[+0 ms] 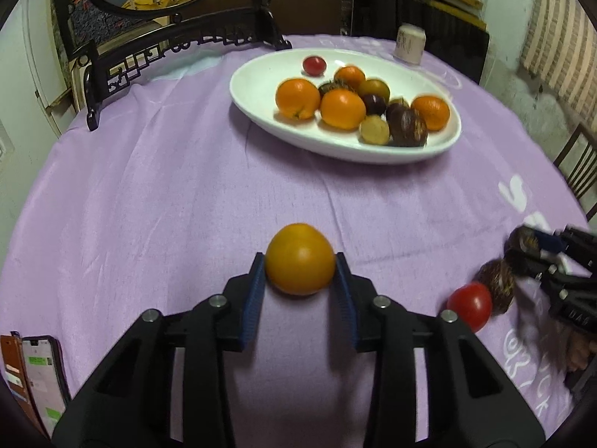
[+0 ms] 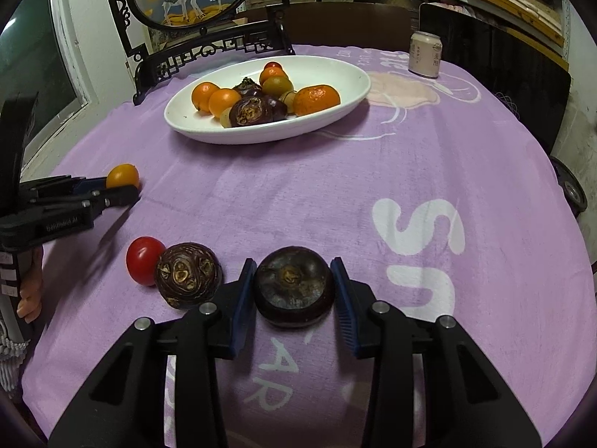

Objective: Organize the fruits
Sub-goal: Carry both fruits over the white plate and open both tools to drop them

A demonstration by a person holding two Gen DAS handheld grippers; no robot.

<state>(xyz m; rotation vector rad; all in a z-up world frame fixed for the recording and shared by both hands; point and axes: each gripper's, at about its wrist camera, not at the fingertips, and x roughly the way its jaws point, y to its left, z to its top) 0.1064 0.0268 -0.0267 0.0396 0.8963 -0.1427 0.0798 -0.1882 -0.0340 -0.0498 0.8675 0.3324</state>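
Observation:
My left gripper (image 1: 300,265) is shut on a yellow-orange fruit (image 1: 300,258), its blue pads touching both sides; it also shows in the right wrist view (image 2: 122,176). My right gripper (image 2: 293,280) is shut on a dark brown round fruit (image 2: 293,286) low over the purple cloth. A second dark brown fruit (image 2: 187,274) and a red tomato (image 2: 143,260) lie just left of it. A white oval bowl (image 1: 257,74) at the far side holds several oranges, dark fruits and a small tomato.
A pale drink can (image 2: 425,54) stands beyond the bowl at the back right. A black carved frame stand (image 2: 179,56) sits at the table's back left. A phone in a case (image 1: 35,377) lies at the near left edge.

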